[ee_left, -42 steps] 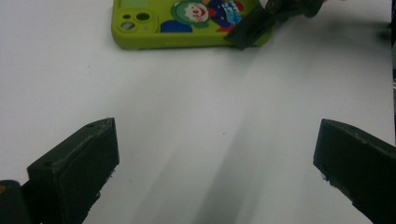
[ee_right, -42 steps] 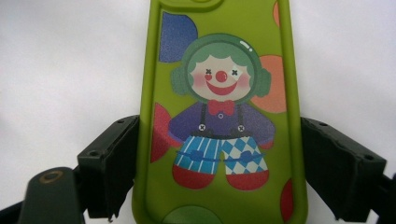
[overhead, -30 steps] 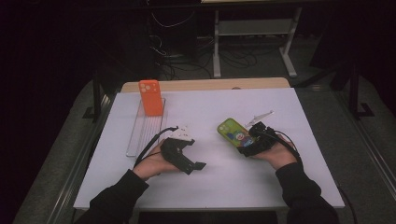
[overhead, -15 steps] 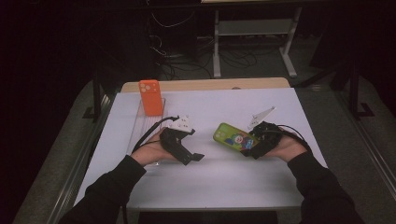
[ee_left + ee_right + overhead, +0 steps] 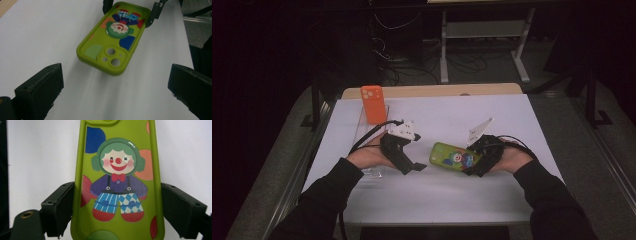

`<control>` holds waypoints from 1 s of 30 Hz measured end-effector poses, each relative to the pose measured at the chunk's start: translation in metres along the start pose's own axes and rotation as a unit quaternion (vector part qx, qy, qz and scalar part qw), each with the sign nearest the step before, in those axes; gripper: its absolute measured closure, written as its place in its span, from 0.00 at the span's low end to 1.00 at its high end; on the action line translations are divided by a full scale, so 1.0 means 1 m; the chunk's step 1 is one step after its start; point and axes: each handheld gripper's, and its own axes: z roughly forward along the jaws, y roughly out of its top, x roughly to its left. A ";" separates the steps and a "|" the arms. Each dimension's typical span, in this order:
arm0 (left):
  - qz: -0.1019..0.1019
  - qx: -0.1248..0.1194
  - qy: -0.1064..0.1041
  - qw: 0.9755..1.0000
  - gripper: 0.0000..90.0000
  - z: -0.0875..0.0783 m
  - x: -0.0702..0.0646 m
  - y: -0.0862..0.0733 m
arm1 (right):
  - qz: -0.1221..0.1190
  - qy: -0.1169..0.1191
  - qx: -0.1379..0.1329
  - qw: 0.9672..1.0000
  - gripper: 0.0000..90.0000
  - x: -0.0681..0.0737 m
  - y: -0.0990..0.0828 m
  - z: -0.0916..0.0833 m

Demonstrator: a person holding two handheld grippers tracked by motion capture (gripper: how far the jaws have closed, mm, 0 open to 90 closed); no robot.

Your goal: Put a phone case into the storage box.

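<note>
Right gripper (image 5: pixel 472 162) pinches the green phone case (image 5: pixel 454 157) across its short width, jaws on both long edges near the plain end, as the right gripper view shows: pads pressed on either side of the clown print at leg level. Jaws stand wide because the case is wide. In the left gripper view the case's free end sits above its shadow on the table (image 5: pixel 512 200), so that end is off the surface.

Left gripper (image 5: pixel 414 167) has jaws spread apart with nothing between them, touching nothing; only bare white table lies between its pads in the left gripper view.

Green phone case (image 5: pixel 113 37) lies back-up, clown print and camera cutout facing the cameras. In the high view its long axis runs roughly left-right across the table, slightly slanted, camera-cutout end pointing toward the left gripper, other end in the right gripper. Case sits just ahead of the open left jaws, near but apart from them, roughly centred on their gap.

Orange phone case (image 5: pixel 373 104) stands upright at the far left of the table on a clear stand (image 5: pixel 362 132), well apart from both grippers, behind the left hand (image 5: pixel 369 156).
</note>
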 end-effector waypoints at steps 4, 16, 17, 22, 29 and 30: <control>0.020 0.013 -0.011 1.000 0.00 0.001 -0.002 0.003 | -0.020 0.012 0.001 1.000 0.17 0.005 0.009 0.004; 0.054 0.050 -0.053 0.996 0.00 0.015 -0.007 0.006 | -0.073 0.046 0.007 0.996 0.17 0.020 0.032 0.015; 0.056 0.052 -0.055 0.996 0.00 0.016 -0.007 0.006 | -0.077 0.047 0.007 0.996 0.17 0.021 0.034 0.015; 0.060 0.069 -0.067 0.994 0.00 0.025 -0.011 0.005 | -0.091 0.050 0.004 0.995 0.17 0.026 0.041 0.015; 0.071 0.094 -0.079 0.990 0.00 0.037 -0.017 0.005 | -0.101 0.056 -0.003 0.993 0.17 0.030 0.048 0.015; 0.075 0.096 -0.078 0.989 0.00 0.038 -0.017 0.005 | -0.100 0.059 -0.005 0.993 0.17 0.030 0.049 0.015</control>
